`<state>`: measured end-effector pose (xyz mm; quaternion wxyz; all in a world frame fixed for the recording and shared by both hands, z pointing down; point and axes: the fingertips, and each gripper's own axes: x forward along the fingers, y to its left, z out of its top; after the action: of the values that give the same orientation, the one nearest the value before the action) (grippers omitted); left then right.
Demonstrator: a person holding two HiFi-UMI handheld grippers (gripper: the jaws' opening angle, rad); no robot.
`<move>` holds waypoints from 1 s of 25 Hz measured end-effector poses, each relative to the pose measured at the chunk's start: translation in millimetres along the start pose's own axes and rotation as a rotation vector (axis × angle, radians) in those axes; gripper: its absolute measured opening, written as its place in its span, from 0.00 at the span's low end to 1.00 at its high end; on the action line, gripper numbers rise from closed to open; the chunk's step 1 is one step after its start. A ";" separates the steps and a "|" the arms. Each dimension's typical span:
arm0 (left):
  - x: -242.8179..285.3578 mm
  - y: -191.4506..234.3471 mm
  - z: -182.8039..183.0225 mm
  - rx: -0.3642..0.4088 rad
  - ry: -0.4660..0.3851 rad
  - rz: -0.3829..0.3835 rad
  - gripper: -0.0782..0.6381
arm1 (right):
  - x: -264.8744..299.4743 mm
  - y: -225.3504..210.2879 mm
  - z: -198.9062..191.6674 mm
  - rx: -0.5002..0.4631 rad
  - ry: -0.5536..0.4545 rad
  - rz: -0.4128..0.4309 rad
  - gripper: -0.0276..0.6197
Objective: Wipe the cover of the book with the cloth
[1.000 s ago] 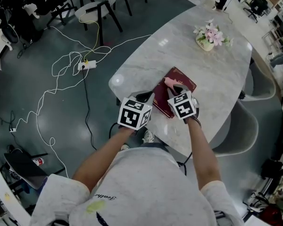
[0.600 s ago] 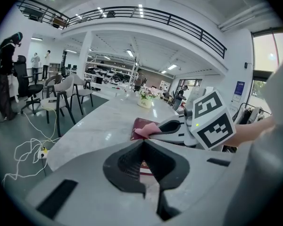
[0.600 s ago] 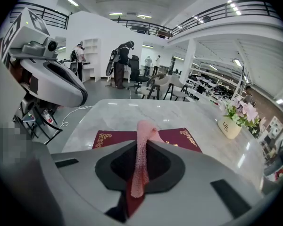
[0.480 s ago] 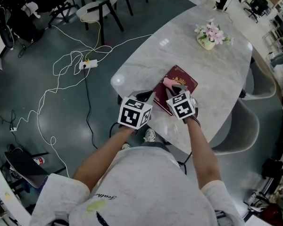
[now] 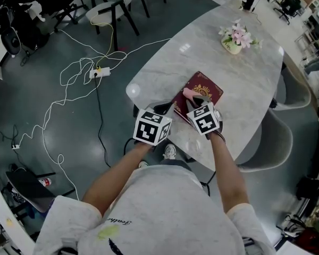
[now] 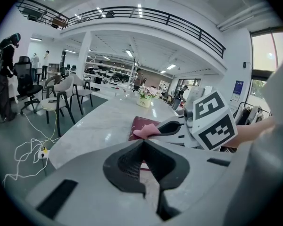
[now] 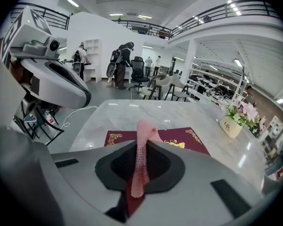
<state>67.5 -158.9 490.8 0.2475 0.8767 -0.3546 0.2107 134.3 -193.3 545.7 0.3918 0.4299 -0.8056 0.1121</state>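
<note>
So, quick rundown from my side, going left to right. Way off on the floor there's a tangle of white cables (image 5: pixel 74 78) – nothing to do with me, just don't want to step back into it.

My left gripper (image 6: pixel 144 144) has its jaws pressed together with nothing between them. It sits at the near edge of the table (image 5: pixel 165 68), just beside the near corner of the book (image 7: pixel 184 140). Honestly I can't tell whether it's actually resting on that corner or only hovering next to it.

The book lies flat, dark red cover up with gold trim, close to the table's near edge. My right gripper (image 7: pixel 141 147) is over its near-left part, jaws clamped on the pink cloth (image 7: pixel 142 128), which sticks out past the tips in a narrow rolled strip.

What worries me:
- The cloth is bunched thin, so I'd guess only a small bit meets the cover. Press too low and the hard jaw tips could drag across the cover instead of the fabric.
- The marble looks slick and the book is near the edge – if the left gripper isn't really pinning it, a stroke pulled toward me could slide the book off.
- The grip on the cloth is just a pinch, so a snag on the cover could tug it loose.

The flower pot (image 5: pixel 233 42) on the far right is well apart, so no worry there.
</note>
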 end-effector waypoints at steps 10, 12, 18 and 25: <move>-9.0 -2.1 -6.1 -0.001 -0.004 -0.001 0.12 | -3.2 14.1 -0.8 -0.008 -0.003 0.009 0.07; -12.0 -1.0 -6.8 -0.003 -0.006 0.000 0.12 | -3.6 17.3 -0.1 -0.010 -0.002 0.010 0.07; -20.1 1.9 -9.2 -0.006 -0.010 0.003 0.12 | -4.8 26.3 2.6 -0.015 0.000 0.011 0.07; -27.2 4.6 -12.1 -0.006 -0.014 0.002 0.12 | -4.3 37.2 4.6 -0.018 0.000 0.015 0.07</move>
<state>43.8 -140.6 486.8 0.2474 0.8770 -0.3578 0.2040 104.2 -170.6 545.3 0.3950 0.4203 -0.8098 0.1078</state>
